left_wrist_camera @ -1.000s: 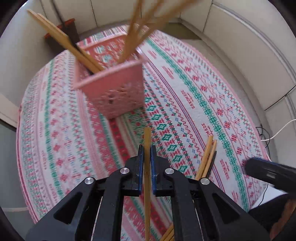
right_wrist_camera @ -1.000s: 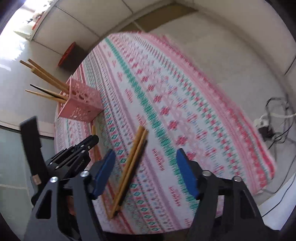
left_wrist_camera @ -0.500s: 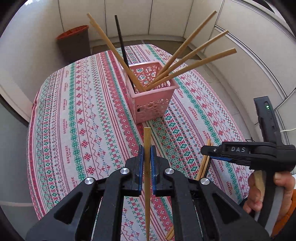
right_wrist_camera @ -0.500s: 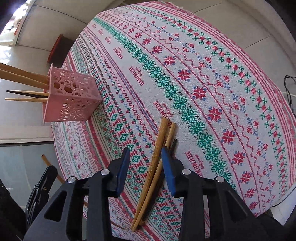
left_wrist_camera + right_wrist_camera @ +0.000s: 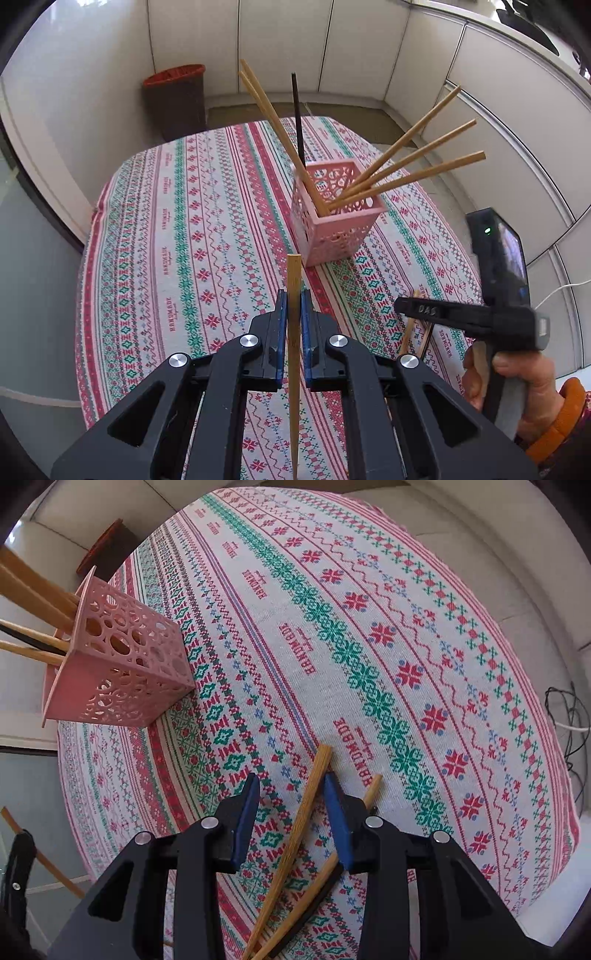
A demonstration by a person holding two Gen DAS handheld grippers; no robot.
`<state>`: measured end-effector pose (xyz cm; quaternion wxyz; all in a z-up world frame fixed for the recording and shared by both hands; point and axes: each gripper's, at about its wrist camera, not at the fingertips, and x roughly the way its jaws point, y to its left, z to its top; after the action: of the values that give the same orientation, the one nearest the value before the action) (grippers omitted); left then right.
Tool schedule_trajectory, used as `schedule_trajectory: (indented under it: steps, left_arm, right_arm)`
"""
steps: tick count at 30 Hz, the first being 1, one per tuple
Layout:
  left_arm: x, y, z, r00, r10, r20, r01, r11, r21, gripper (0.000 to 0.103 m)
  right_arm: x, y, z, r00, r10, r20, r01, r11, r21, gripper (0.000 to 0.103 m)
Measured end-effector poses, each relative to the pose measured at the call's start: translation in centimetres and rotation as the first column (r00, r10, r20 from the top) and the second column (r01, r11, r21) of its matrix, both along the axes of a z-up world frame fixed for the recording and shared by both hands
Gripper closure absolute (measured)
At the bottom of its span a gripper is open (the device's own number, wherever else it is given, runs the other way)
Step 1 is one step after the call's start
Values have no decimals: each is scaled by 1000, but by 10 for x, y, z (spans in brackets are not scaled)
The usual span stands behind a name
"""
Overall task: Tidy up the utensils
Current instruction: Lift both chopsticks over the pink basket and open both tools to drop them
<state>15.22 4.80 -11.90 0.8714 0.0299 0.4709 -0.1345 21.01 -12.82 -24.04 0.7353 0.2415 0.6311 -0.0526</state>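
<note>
My left gripper (image 5: 293,306) is shut on a wooden chopstick (image 5: 294,369), held above the patterned tablecloth (image 5: 184,240) short of the pink perforated basket (image 5: 340,225). Several wooden chopsticks (image 5: 413,162) and one black chopstick lean out of the basket. In the right wrist view my right gripper (image 5: 291,781) points down at the cloth. Its jaws are closing around a wooden chopstick (image 5: 306,808) that lies between them, with the left pad still apart from it. A second wooden chopstick (image 5: 371,788) and a black one (image 5: 314,904) lie just outside the right finger. The basket (image 5: 125,664) stands to the far left.
A brown bin with a red rim (image 5: 175,99) stands on the floor beyond the table. A hand (image 5: 517,380) holds the right gripper (image 5: 402,306) near the table's right edge. Cables (image 5: 569,716) lie on the floor to the right.
The left gripper rose and drew back from the basket with its chopstick. The right gripper came down over the chopsticks on the cloth and its jaws narrowed around one.
</note>
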Motion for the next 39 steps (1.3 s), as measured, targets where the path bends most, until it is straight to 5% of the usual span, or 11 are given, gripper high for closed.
schedule_trajectory:
  steps: [1, 3, 7, 16, 25, 39]
  left_arm:
    - [-2, 1, 3, 1000, 3, 12, -3, 1000, 3, 96]
    - [-5, 3, 8, 1000, 7, 30, -7, 1000, 12, 96]
    - [-14, 11, 18, 998, 18, 59, -19, 1000, 15, 96]
    - [-40, 20, 43, 991, 14, 131, -17, 1000, 22, 96]
    - [-63, 25, 65, 984, 39, 176, -28, 998, -64, 96]
    - [-14, -14, 169, 937, 41, 347, 2, 992, -123, 96]
  right_arm:
    - [1, 5, 0, 1000, 14, 7, -14, 999, -45, 89]
    - [2, 14, -1, 999, 27, 20, -25, 995, -100, 90]
    - [-5, 8, 4, 999, 0, 49, 1, 1000, -15, 95]
    - [-66, 14, 82, 939, 123, 320, -114, 992, -46, 95]
    - [-126, 0, 144, 871, 127, 474, -158, 987, 26, 95]
    - [-136, -51, 169, 842, 35, 539, -101, 990, 94, 95]
